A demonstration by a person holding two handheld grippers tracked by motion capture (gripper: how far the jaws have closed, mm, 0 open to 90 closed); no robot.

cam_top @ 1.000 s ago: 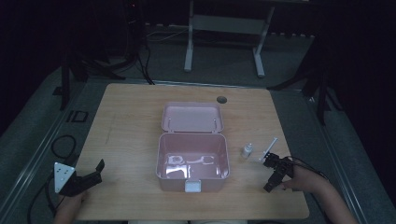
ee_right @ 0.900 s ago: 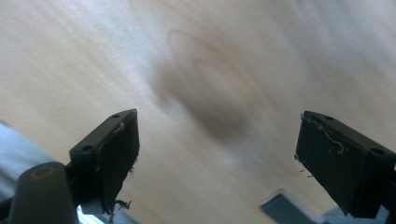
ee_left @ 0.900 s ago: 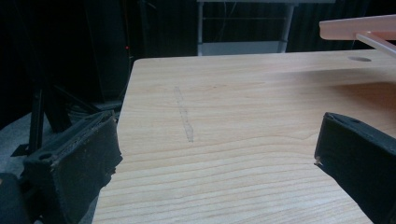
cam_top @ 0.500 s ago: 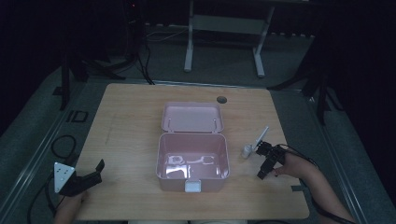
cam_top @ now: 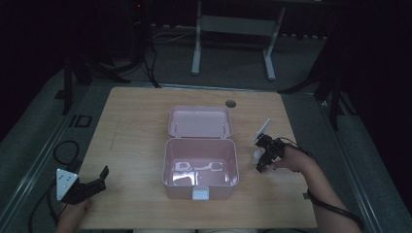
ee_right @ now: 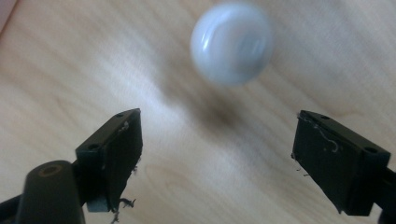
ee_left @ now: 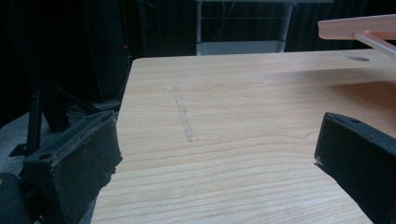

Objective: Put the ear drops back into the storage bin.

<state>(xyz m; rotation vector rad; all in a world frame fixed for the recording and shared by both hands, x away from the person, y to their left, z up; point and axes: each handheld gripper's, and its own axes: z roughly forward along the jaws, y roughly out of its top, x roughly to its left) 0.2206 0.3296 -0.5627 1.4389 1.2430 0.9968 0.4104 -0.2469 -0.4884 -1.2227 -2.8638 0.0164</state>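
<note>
Two matte black fingers of the right gripper (ee_right: 217,158) have just been closing slightly yet stand wide apart over pale wood-grain tabletop (cam_top: 136,126), gripping nothing; a small round white bottle (ee_right: 231,43) stands just beyond them, beside the glossy pink plastic box (cam_top: 201,165). Left gripper (cam_top: 90,182) open, empty.

The table (cam_top: 136,126) holds 1 open pink box (cam_top: 200,167) and 1 small white bottle (cam_top: 256,158). There are 2 grippers: left (cam_top: 92,182), right (cam_top: 264,154).
</note>
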